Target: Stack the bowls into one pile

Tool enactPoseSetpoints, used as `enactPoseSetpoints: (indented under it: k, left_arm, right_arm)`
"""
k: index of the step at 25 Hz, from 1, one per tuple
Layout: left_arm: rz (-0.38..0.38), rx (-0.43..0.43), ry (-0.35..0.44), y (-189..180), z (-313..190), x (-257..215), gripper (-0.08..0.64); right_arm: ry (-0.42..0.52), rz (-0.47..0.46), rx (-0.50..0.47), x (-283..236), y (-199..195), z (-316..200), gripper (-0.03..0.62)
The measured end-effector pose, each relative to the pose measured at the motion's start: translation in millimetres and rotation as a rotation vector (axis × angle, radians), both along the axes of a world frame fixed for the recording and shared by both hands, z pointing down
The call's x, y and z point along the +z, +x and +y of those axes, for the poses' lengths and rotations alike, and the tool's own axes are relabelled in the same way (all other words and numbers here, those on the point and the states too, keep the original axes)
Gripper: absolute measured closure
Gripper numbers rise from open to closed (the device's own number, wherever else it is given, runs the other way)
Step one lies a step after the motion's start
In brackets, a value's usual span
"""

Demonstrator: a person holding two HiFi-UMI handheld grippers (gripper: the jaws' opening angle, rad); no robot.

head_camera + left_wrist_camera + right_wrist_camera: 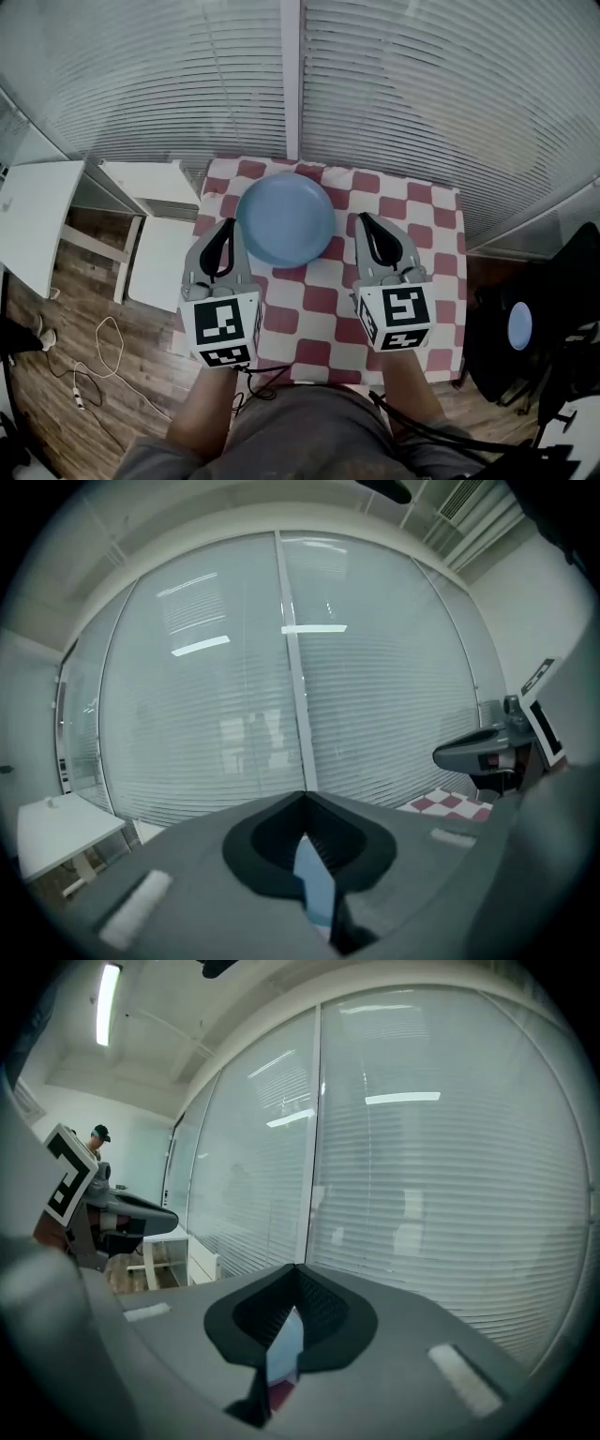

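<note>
A light blue bowl (285,217), or a pile of them seen from straight above as one disc, sits at the far middle of the red-and-white checked table (431,211). My left gripper (228,224) hovers at the bowl's left edge and my right gripper (363,217) just off its right edge. Both are shut, their jaws meeting in a point with nothing held. In the left gripper view the jaws (305,795) close to a tip, and a blue sliver shows through the slot below. The right gripper view shows the same shut tip (298,1267).
White shelving and a low white table (155,248) stand left of the checked table over wood floor. A black chair (525,337) stands at the right. Window blinds (394,84) run behind the table. A cable (94,356) lies on the floor.
</note>
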State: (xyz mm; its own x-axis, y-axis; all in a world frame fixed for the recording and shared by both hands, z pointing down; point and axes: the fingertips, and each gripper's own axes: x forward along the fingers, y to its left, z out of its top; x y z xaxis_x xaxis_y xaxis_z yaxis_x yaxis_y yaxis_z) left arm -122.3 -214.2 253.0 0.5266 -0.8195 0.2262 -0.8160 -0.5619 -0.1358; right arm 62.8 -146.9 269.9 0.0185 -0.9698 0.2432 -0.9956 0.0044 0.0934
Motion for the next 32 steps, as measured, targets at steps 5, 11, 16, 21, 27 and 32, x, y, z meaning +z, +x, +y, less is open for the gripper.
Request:
enactPoseSetpoints:
  k: [5, 11, 16, 21, 27, 32]
  left_arm:
    - [0.007, 0.014, 0.053, 11, 41, -21, 0.56]
    - [0.057, 0.023, 0.08, 20, 73, -43, 0.56]
    - [0.06, 0.032, 0.11, 25, 85, -53, 0.56]
    - [0.081, 0.037, 0.092, 28, 89, -55, 0.56]
    - [0.074, 0.037, 0.106, 29, 87, -57, 0.56]
    - [0.072, 0.039, 0.112, 33, 83, -59, 0.56]
  right_arm:
    - [0.05, 0.013, -0.022, -19, 5, 35, 0.568]
    - [0.118, 0.023, -0.064, -43, -3, 59, 0.568]
    - [0.143, -0.009, -0.087, -51, -6, 69, 0.568]
    - [0.144, -0.003, -0.081, -53, 0, 72, 0.569]
    - [0.158, 0.019, -0.083, -59, 4, 68, 0.569]
    - [0.179, 0.004, -0.086, -63, 9, 66, 0.569]
